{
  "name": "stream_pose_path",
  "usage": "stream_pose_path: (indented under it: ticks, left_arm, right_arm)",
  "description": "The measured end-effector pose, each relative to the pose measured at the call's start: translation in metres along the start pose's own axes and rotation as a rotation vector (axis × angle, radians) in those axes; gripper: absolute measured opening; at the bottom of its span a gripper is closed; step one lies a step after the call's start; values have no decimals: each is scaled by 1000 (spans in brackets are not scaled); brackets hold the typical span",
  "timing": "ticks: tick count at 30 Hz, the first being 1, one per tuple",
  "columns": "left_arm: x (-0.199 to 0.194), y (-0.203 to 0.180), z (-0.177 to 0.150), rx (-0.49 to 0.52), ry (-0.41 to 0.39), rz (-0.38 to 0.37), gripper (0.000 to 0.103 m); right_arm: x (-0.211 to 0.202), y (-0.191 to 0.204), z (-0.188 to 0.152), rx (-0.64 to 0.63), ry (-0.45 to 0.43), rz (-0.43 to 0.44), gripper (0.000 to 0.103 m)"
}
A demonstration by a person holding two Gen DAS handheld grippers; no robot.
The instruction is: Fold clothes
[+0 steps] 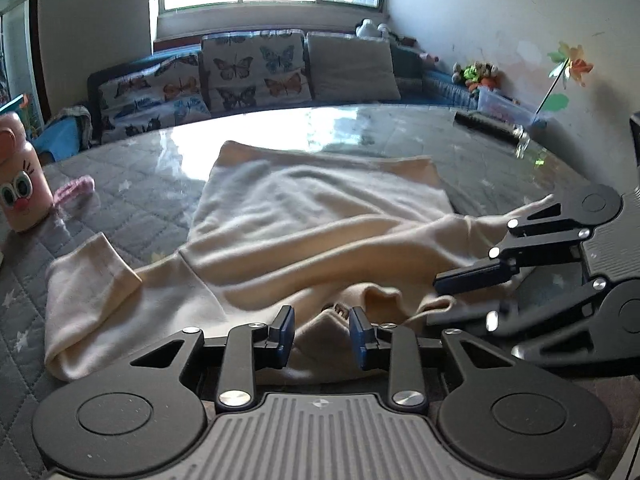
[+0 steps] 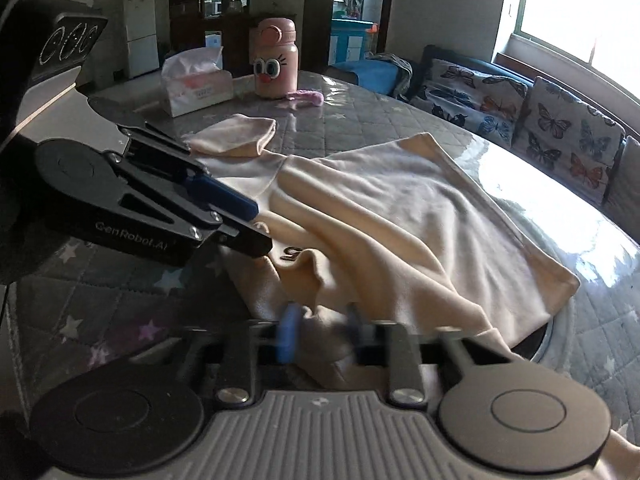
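Observation:
A cream long-sleeved top (image 1: 304,216) lies spread on the quilted table, one sleeve (image 1: 92,276) out to the left and the other folded across the body. It also shows in the right wrist view (image 2: 420,216). My left gripper (image 1: 322,332) is open, its blue pads either side of the bunched collar edge near me. It also shows in the right wrist view (image 2: 256,228). My right gripper (image 2: 320,332) is open and blurred over the cloth's near edge. It also shows in the left wrist view (image 1: 452,300), just right of the left one.
A pink cartoon-face bottle (image 1: 22,172) and a pink knitted item (image 1: 74,190) stand at the table's left. A tissue box (image 2: 198,84) sits beside the bottle. A dark remote (image 1: 486,124) lies far right. A sofa with butterfly cushions (image 1: 252,68) runs behind the table.

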State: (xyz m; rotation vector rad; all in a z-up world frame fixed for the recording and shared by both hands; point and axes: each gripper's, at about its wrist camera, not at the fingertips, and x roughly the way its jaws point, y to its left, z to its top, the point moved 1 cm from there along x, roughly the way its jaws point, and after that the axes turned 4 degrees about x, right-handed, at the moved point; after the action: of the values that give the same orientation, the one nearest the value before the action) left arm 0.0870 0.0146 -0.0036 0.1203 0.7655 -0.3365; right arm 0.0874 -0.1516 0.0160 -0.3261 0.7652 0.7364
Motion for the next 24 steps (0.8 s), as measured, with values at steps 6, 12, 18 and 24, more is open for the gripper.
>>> stream_pose_path:
  ticks: [6,12,18,24]
  left_arm:
    - [-30,-4,-7,11,-55,-14,5]
    - [-66,-13,-21,73,-99,-36,5]
    - [-56,-21,-46,119,18,-93,5]
    - [-66,-20,-36,148,-5,-124,10]
  right_arm:
    - [-27,2,-1,5,-66,0,5]
    - [-68,25,-8,-64,-98,55,4]
    - [-60,46,-33,-94,15,139,5]
    - [-70,38,-32,-65,32,180,19]
